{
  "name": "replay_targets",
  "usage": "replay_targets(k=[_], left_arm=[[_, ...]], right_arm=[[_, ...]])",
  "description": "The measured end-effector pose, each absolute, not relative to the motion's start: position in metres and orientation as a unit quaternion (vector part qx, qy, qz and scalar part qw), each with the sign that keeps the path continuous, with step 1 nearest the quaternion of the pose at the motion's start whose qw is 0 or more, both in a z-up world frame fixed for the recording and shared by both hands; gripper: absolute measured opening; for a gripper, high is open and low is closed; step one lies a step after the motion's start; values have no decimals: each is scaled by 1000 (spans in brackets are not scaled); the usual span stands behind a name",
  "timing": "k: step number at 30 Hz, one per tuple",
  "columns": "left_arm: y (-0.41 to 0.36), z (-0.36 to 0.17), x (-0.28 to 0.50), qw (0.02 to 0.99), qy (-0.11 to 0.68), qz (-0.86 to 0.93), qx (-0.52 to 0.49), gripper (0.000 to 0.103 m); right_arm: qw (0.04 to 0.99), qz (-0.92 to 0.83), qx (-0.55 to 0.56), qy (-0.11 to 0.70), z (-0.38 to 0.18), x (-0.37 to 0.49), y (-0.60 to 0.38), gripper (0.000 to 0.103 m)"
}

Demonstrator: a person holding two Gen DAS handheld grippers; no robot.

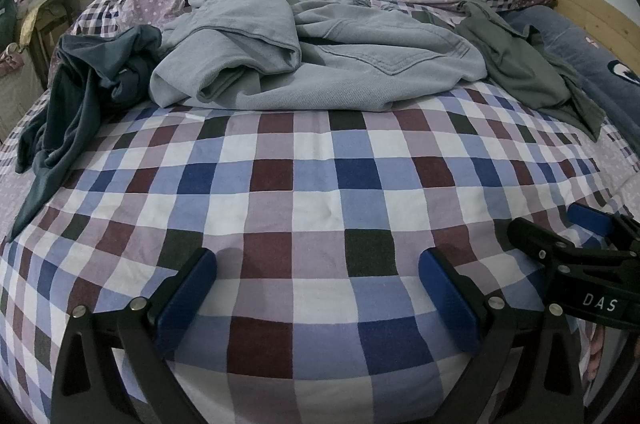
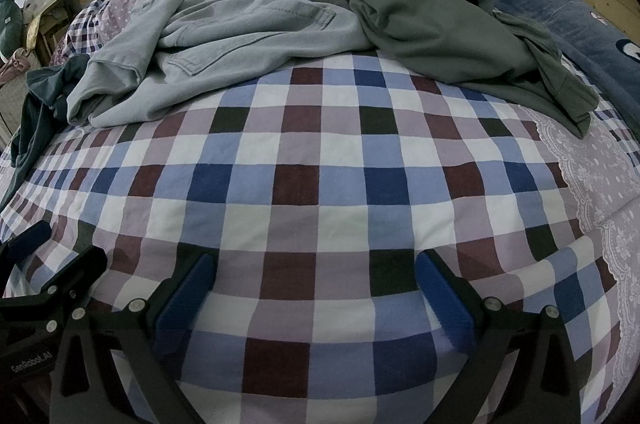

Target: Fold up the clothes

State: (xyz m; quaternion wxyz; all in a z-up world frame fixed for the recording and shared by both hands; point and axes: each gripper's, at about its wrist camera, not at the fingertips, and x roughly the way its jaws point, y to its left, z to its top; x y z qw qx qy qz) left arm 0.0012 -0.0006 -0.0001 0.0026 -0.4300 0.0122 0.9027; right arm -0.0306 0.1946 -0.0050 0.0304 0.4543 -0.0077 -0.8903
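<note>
Checked bedsheet stretched flat across the near half, bare of clothing. Farther back, 3 crumpled garments in a row: dark teal top at the left edge, pale grey trousers in the middle, olive shirt to the right — overlapping the trousers' edge. Left gripper low over the sheet, jaws spread wide, nothing between them. Right gripper alongside — likewise agape and empty.
</note>
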Motion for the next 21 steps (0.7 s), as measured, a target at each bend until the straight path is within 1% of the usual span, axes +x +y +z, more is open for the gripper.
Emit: replay_targets(k=[21], left_arm=[[-2,0,4,4,12,902,-431,103]], right_arm=[[34,-889,457,-14,-6,-30,199,103]])
